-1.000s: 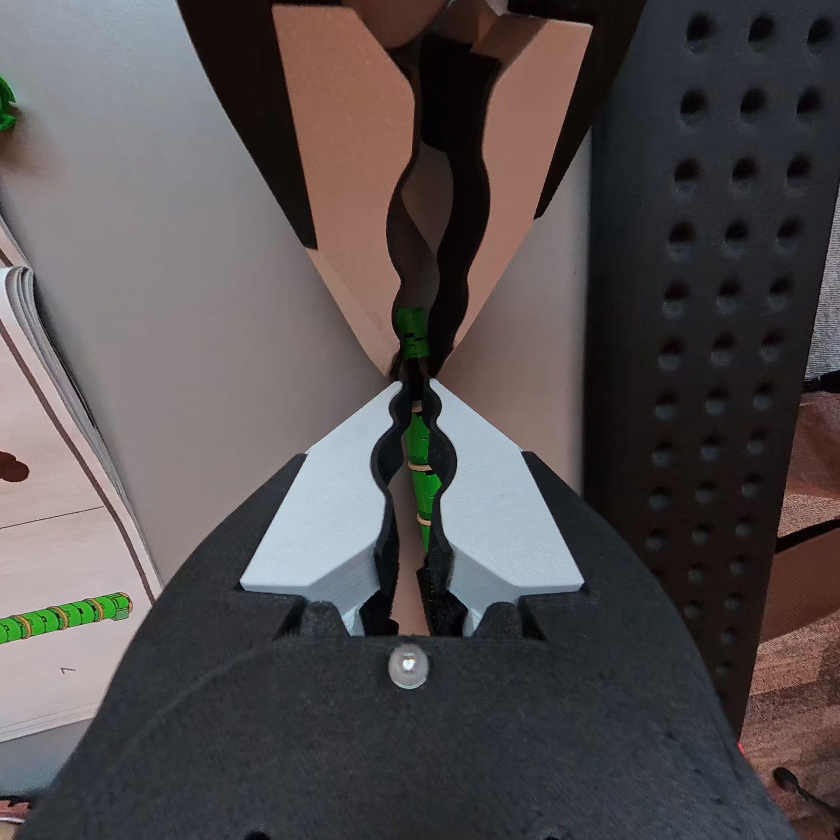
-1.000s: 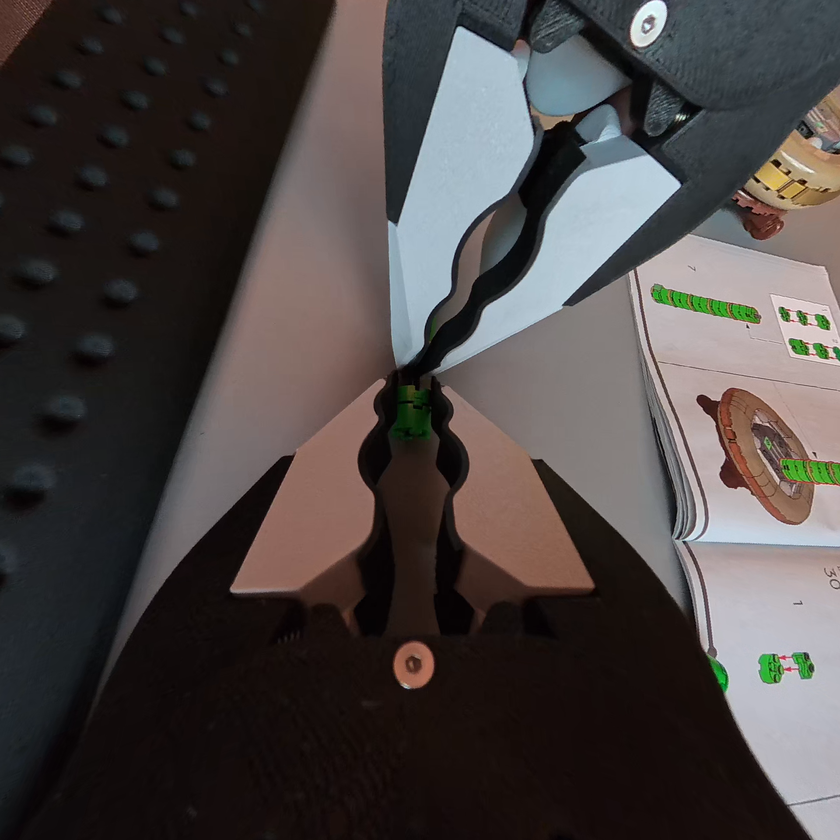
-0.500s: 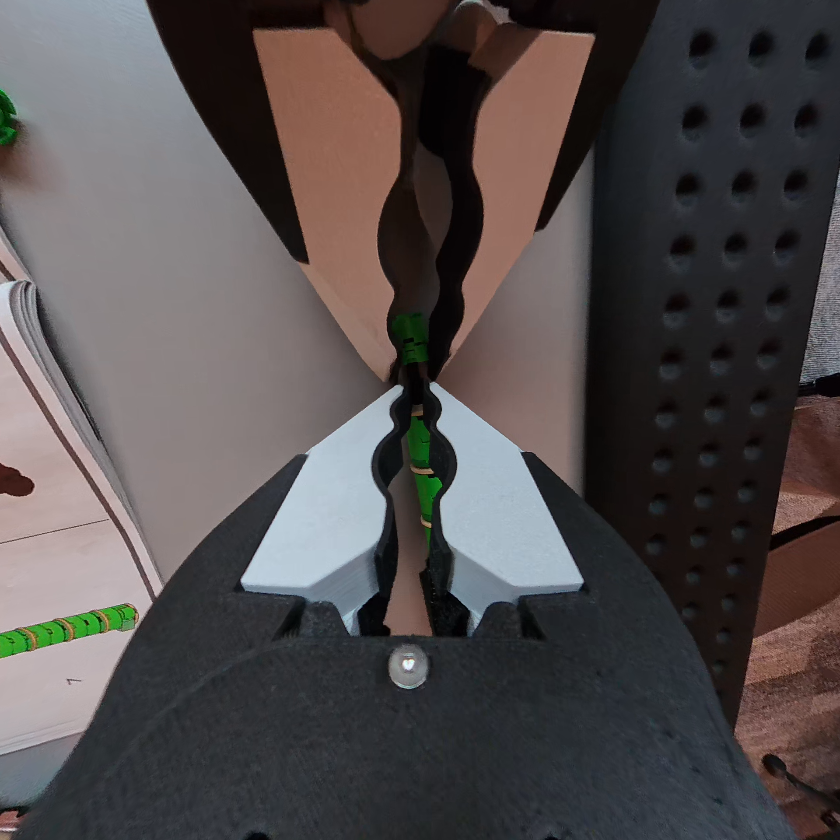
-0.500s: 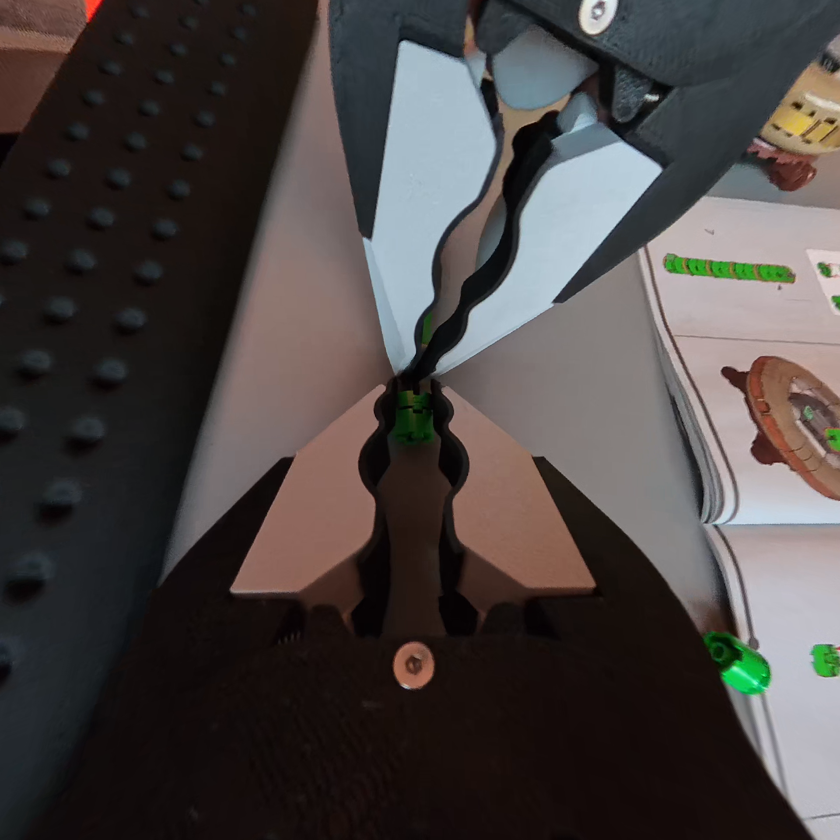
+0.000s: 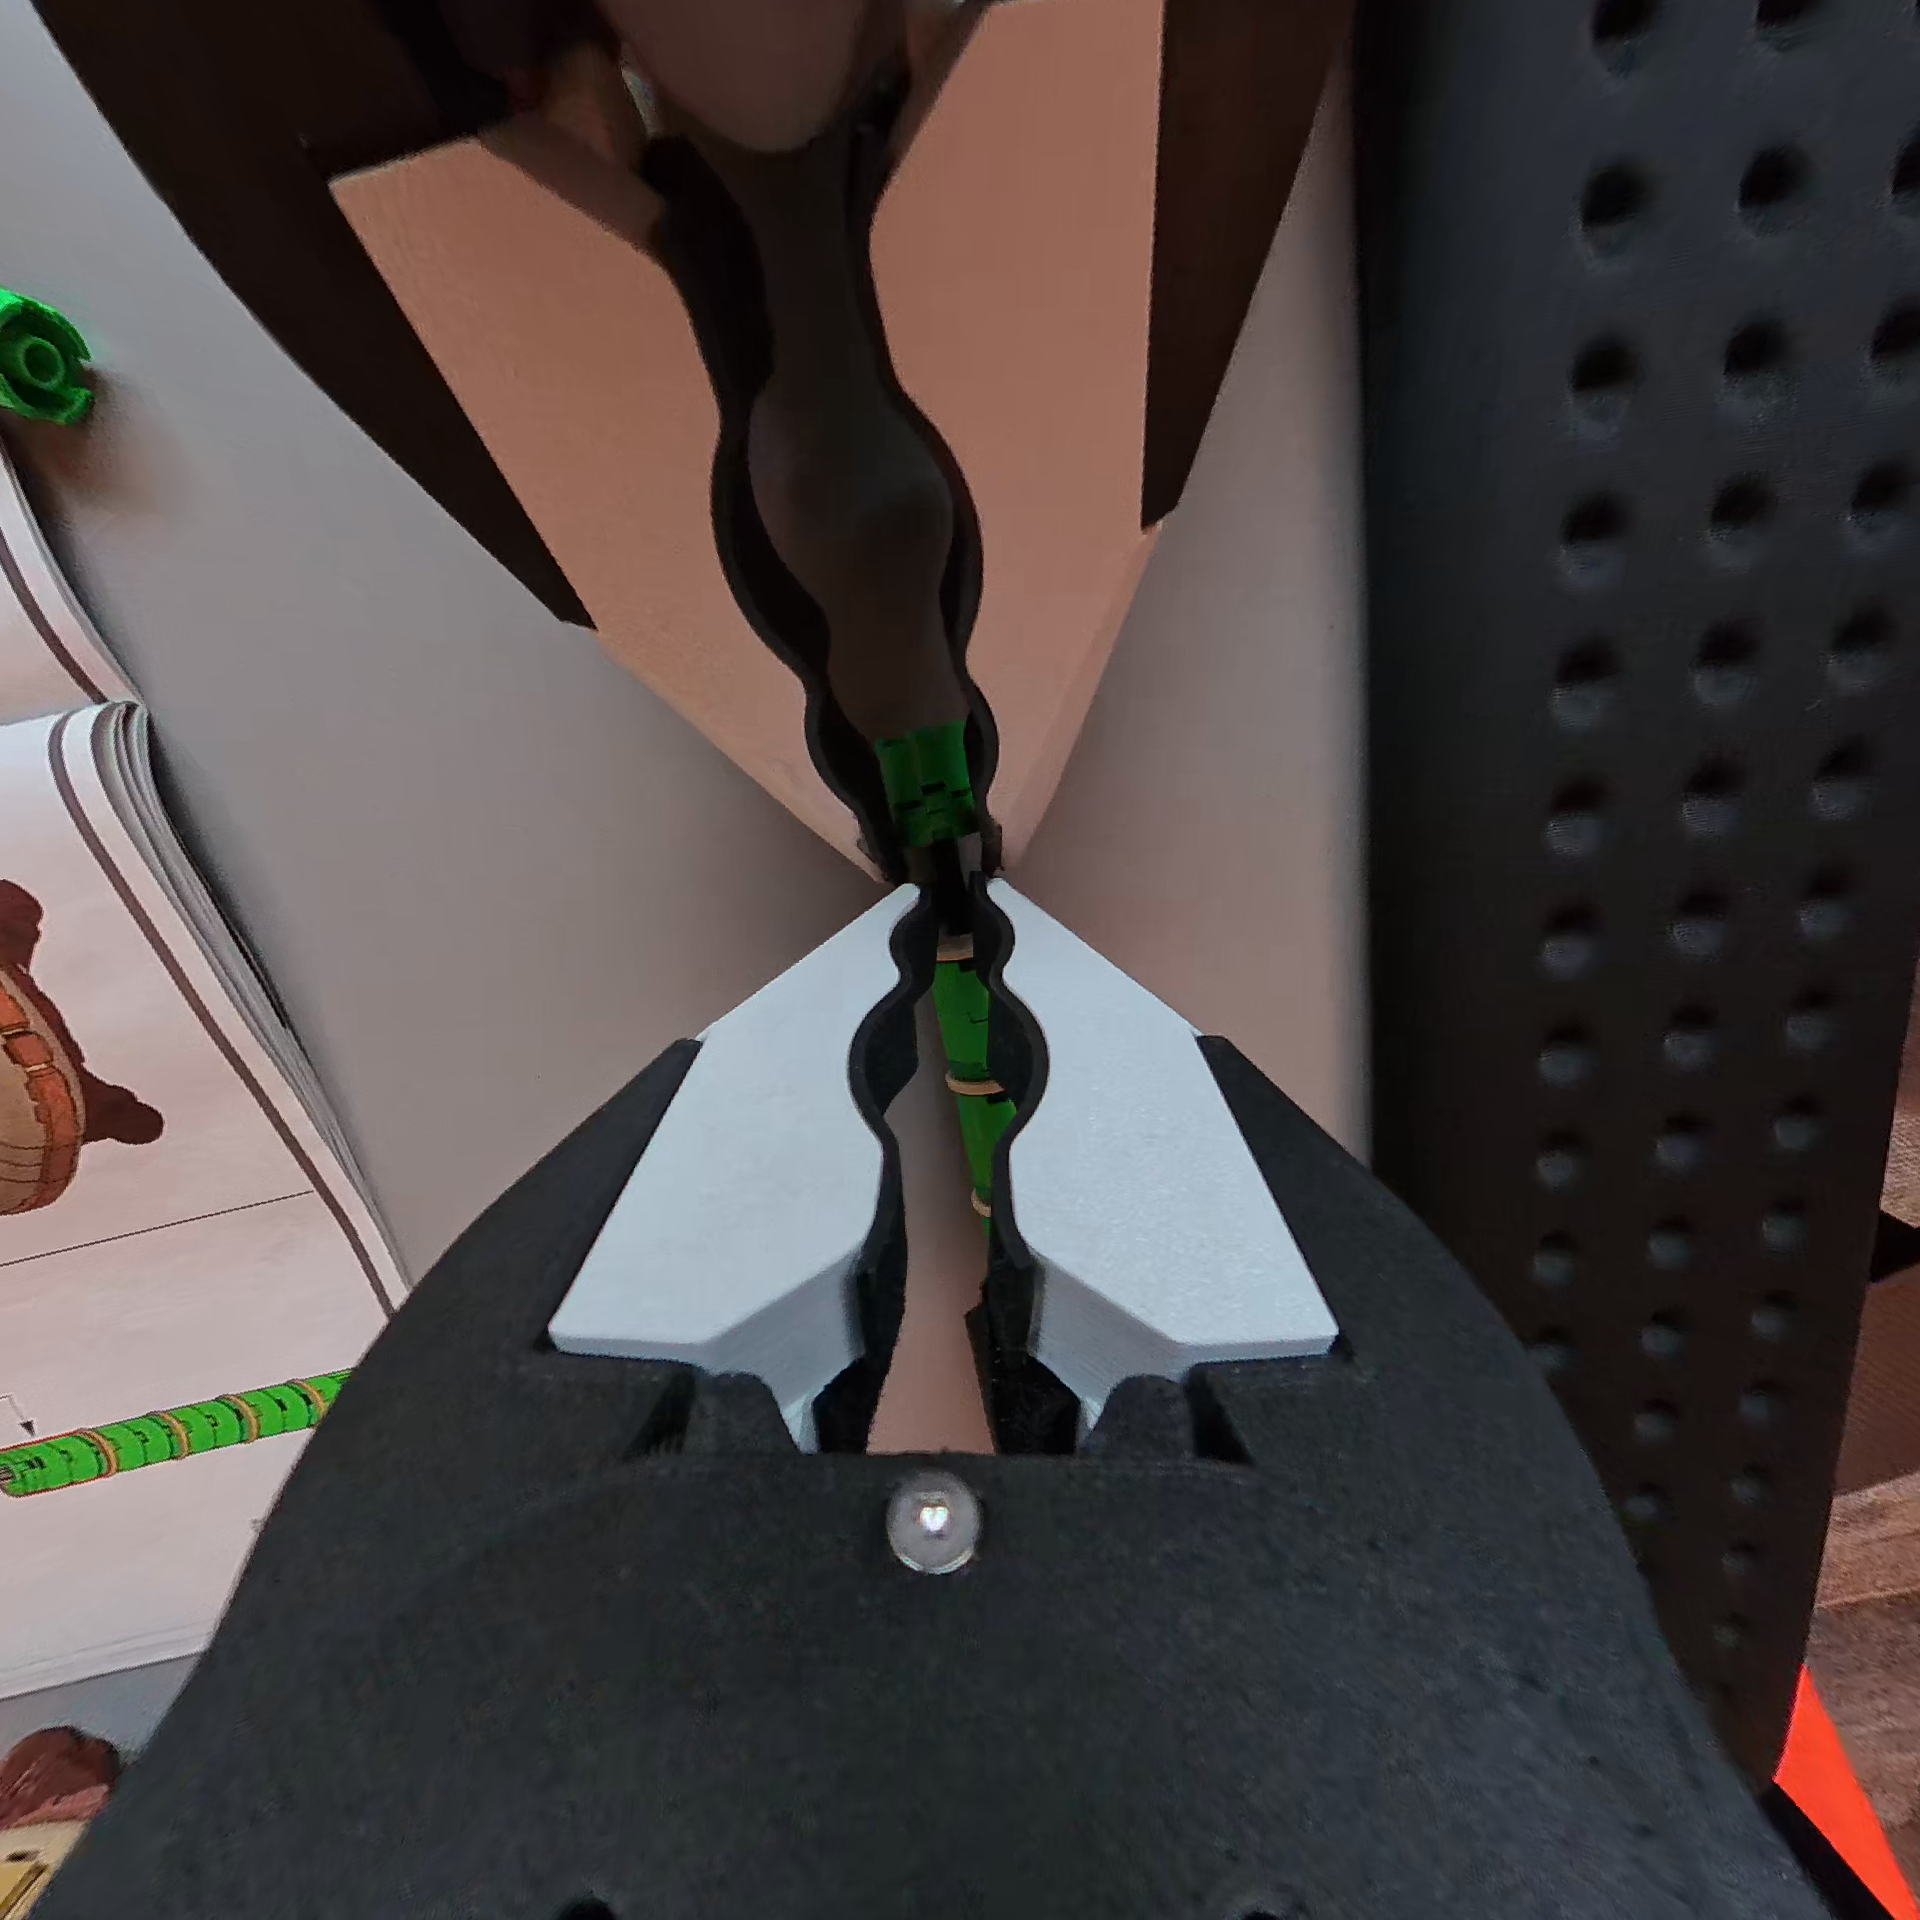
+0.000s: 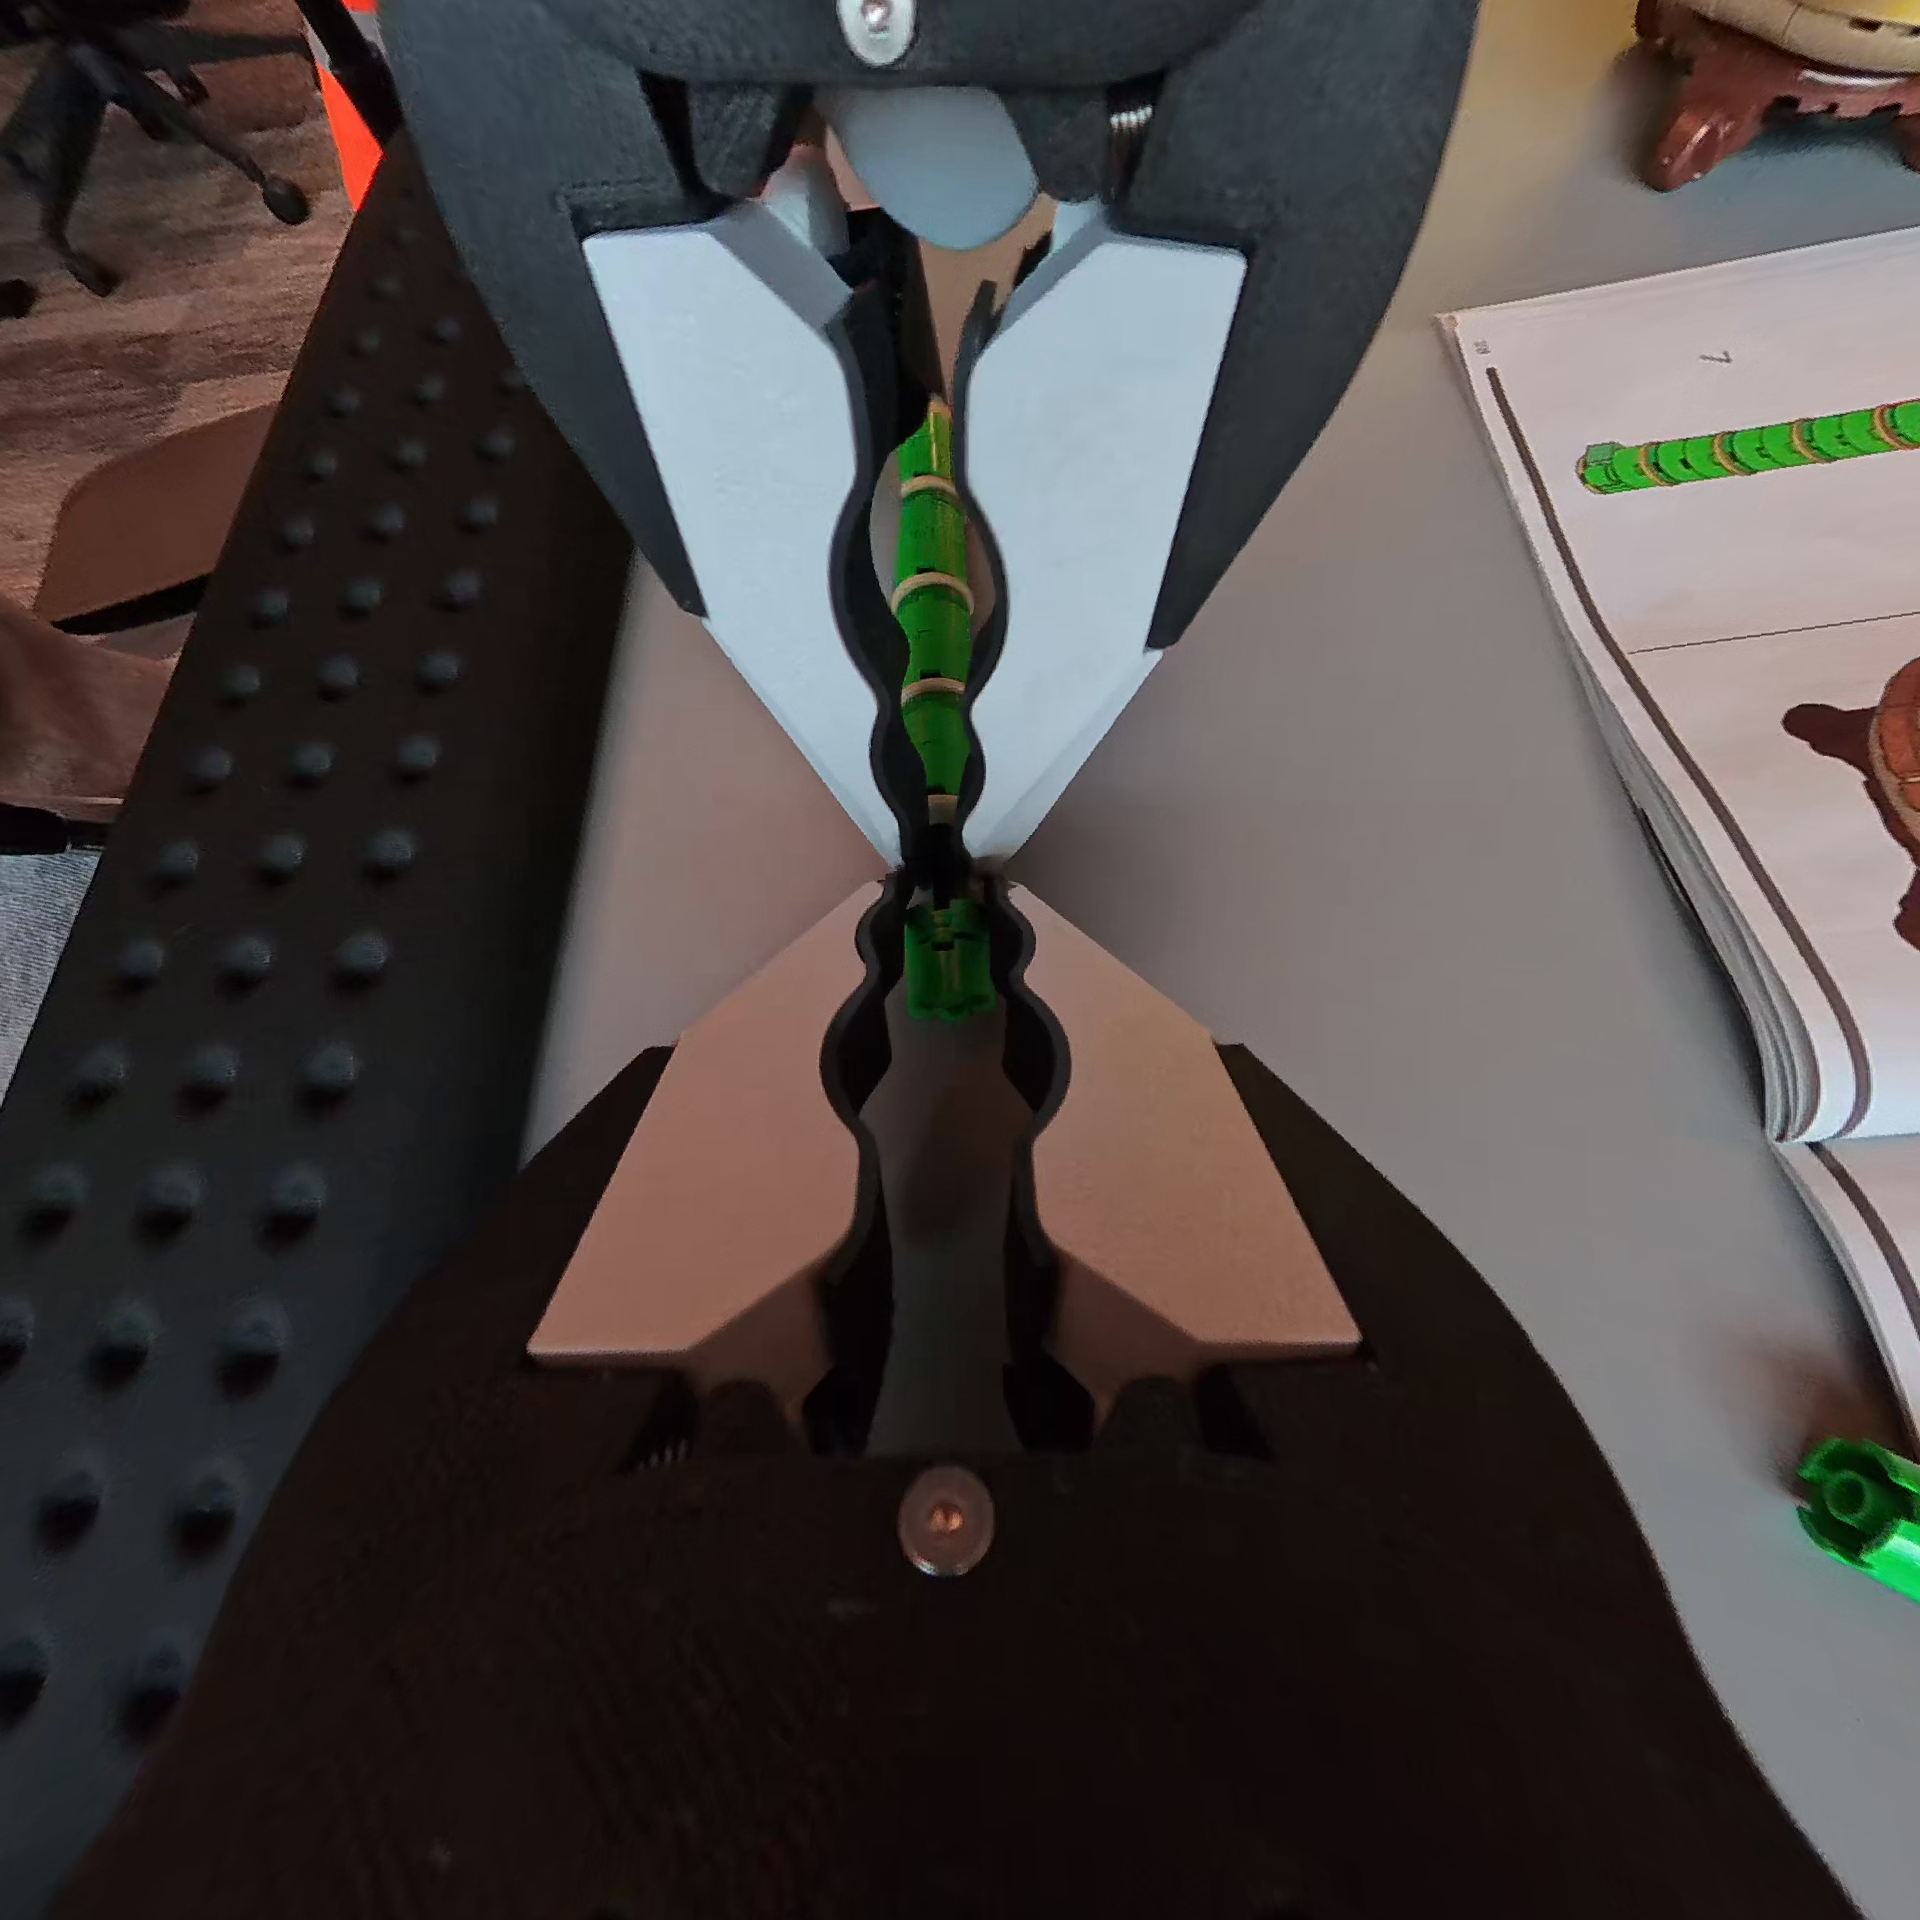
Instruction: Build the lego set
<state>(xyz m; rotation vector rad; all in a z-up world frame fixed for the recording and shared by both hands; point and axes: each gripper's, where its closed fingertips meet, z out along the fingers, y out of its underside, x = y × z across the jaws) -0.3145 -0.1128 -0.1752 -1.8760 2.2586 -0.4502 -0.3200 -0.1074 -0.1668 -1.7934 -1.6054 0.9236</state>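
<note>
While the left wrist view looks along its own pale-fingered left gripper (image 5: 951, 904), the jaws stand narrow, clamped on the green stalk (image 5: 971, 1060) — a rod of green segments with tan rings that runs back between the pads. Tip to tip with it comes the right gripper (image 5: 925, 842), its tan fingers closed on a short green piece (image 5: 925, 790). A second ago that opposing gripper sat skewed in this view; now it faces squarely, so the two parts look lined up on one axis. To the left lie the open instruction booklet (image 5: 125, 1143) and a loose green piece (image 5: 42, 358) on the grey table (image 5: 416, 727).

From the right wrist view the same meeting shows in reverse. Its jaws are narrow on the short green piece (image 6: 945, 961), and the left gripper (image 6: 930, 847), which hung tilted a second ago, now points straight back. More of the green stalk (image 6: 935, 623) shows between the pale fingers than did then. A dark stub at the stalk's end seems to bridge the tips, though whether it has entered the piece cannot be told.

By my judgement the alignment is done and the push-together is in hand — what remains is a straight press along the axis.
</note>
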